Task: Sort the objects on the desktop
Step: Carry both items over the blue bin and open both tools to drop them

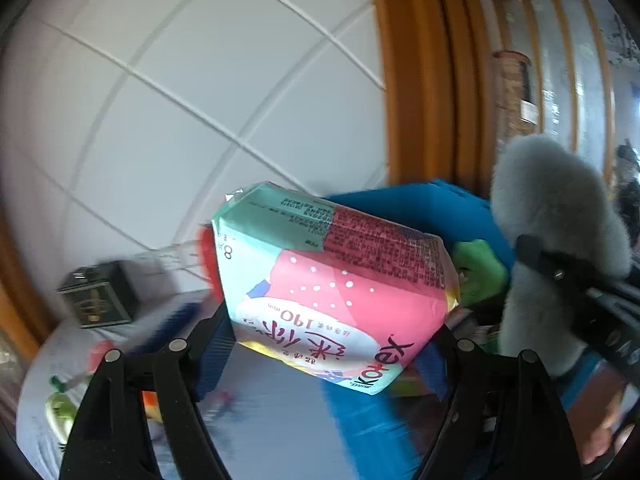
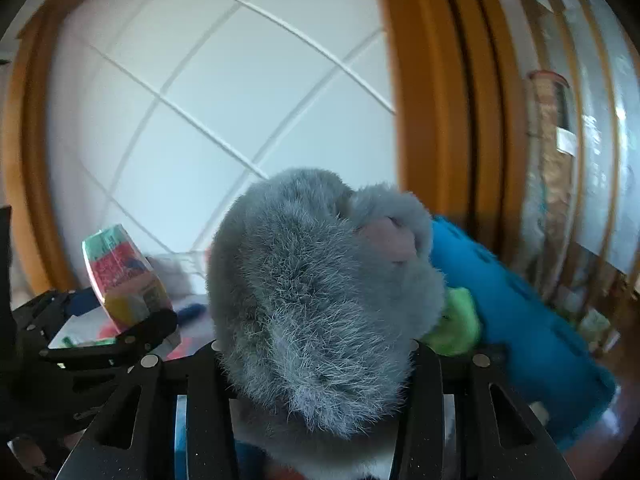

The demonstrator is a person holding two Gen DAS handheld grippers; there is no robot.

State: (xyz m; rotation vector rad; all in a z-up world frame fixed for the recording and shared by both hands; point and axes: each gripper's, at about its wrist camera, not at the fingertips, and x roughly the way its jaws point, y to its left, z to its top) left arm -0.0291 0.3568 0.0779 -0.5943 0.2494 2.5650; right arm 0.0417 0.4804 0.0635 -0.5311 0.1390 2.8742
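One pink-and-mint Kotex pack (image 1: 336,292), printed "190 mm", clamped in left claw (image 1: 332,344); one grey plush toy (image 2: 320,300) gripped by right claw (image 2: 316,364); one blue basket (image 2: 520,320) behind

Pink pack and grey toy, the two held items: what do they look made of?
Pink pack: thin plastic film wrap, slightly glossy, by its printed surface, crimped end seal and soft, dented corners. It sits in the left tool.

Grey toy: plush, a matte synthetic fur with fine, white-tipped fibres standing out; the filling cannot be seen. The right tool clamps it.
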